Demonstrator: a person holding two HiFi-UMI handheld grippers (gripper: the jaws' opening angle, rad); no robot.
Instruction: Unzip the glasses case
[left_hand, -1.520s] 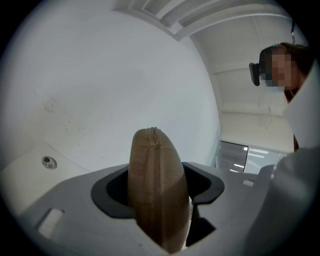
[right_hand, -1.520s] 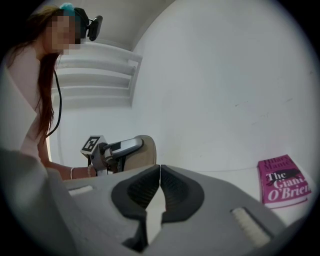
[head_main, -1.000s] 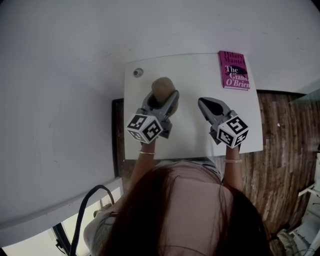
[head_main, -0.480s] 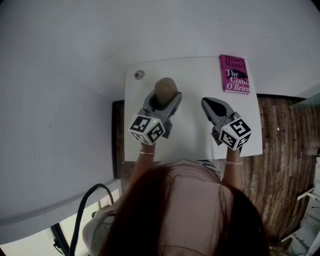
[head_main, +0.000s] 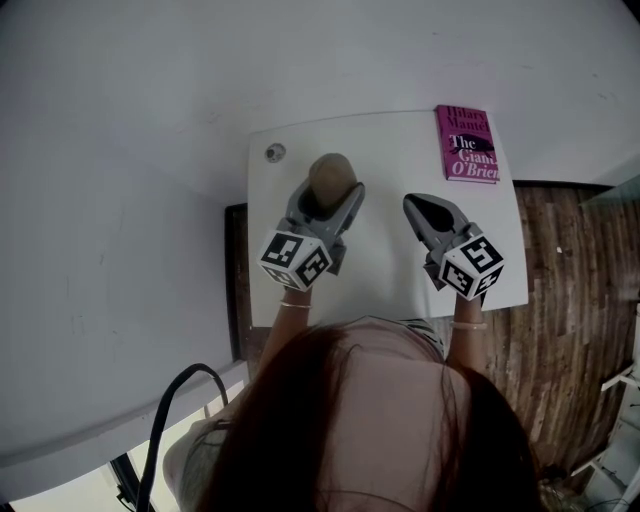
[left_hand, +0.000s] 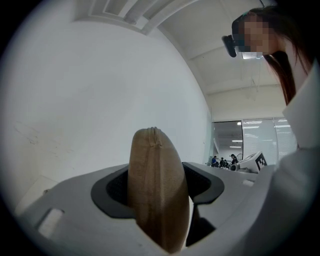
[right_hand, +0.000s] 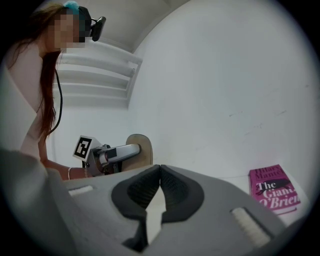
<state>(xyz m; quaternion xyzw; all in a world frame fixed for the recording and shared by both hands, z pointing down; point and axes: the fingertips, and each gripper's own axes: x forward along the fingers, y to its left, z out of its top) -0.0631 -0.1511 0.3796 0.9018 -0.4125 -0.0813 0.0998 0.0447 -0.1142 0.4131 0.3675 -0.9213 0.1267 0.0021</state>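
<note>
A tan fabric glasses case (head_main: 331, 178) is held on edge above the white table (head_main: 385, 260), clamped between the jaws of my left gripper (head_main: 328, 199). In the left gripper view the case (left_hand: 157, 192) stands upright between the dark pads, its zip seam running over the top. My right gripper (head_main: 420, 209) hovers to the right of the case, apart from it, shut with nothing between its pads (right_hand: 159, 181). From the right gripper view the case (right_hand: 142, 148) and the left gripper (right_hand: 119, 152) show at the left.
A magenta paperback book (head_main: 466, 141) lies at the table's far right corner. A small round fitting (head_main: 275, 152) sits at the far left corner. Wooden floor (head_main: 570, 300) lies to the right, a white wall behind the table, a black cable (head_main: 165, 420) at lower left.
None beyond a slight shift of the view; both grippers and the case stay about where they were.
</note>
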